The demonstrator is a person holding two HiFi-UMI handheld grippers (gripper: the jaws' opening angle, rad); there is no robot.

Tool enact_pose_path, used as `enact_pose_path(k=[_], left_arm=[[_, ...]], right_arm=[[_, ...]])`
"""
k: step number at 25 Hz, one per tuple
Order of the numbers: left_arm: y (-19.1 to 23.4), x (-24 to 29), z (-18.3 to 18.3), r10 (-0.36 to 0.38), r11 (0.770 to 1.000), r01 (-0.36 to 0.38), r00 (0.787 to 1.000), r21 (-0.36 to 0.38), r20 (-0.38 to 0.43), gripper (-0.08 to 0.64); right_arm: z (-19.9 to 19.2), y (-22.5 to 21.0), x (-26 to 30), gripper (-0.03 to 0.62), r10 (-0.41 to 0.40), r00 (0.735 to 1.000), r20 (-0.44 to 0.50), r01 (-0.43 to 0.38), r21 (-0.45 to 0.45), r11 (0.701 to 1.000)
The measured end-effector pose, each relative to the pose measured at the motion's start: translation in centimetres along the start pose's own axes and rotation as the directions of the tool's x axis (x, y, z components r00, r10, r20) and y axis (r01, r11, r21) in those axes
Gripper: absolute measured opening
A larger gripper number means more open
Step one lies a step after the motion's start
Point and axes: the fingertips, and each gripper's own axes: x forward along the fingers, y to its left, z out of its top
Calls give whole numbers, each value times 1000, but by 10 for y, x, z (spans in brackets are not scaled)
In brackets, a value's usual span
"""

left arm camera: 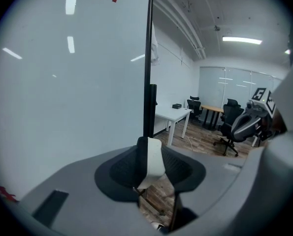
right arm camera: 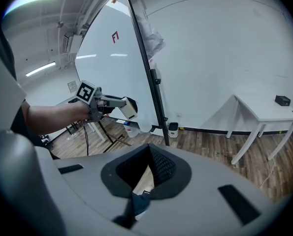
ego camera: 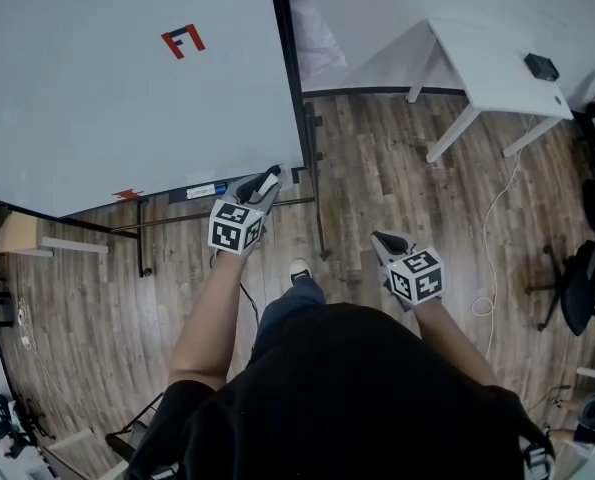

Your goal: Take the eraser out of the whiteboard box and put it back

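The left gripper (ego camera: 263, 187) has its two jaws closed on a small white block eraser with a dark side (left arm camera: 155, 157), which stands upright between the black pads. The eraser is held in the air in front of the lower right corner of the large white whiteboard on a black frame (ego camera: 117, 88), just above the narrow ledge at the lower edge of the board (ego camera: 192, 192); if it touches the board, I cannot tell. A small red mark (ego camera: 183, 40) is on the upper part of the board. The right gripper (ego camera: 385, 240) is lower and to the right, well apart from the board, over the brown wooden floor (ego camera: 377, 158). Its jaws are brought together at the tips and nothing is between them. A white rectangular table (ego camera: 487, 68) stands near the wall and carries a small black box (ego camera: 541, 66).
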Motion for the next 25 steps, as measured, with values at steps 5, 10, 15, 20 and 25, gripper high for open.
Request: enact_pose_path(k=[5, 10, 15, 20, 25], left_arm=[[-7, -16, -7, 13, 1000, -13, 1000, -9, -2, 153], [-18, -30, -15, 13, 1000, -13, 1000, -3, -3, 153], [-29, -46, -27, 18, 1000, -18, 1000, -8, -10, 153], [-39, -60, -38, 22, 1000, -22, 1000, -15, -12, 153], [-44, -75, -56, 25, 999, -26, 999, -25, -27, 153]], right_arm=[[5, -12, -14, -6, -24, 1000, 19, 24, -13, 1000], [5, -15, -24, -6, -33, 999, 33, 33, -15, 999], [1, -11, -34, -6, -29, 998, 47, 30, -20, 999], [-5, -6, -41, -6, -28, 998, 50, 30, -28, 999], [-10, 4, -44, -6, -21, 999, 51, 22, -36, 999]])
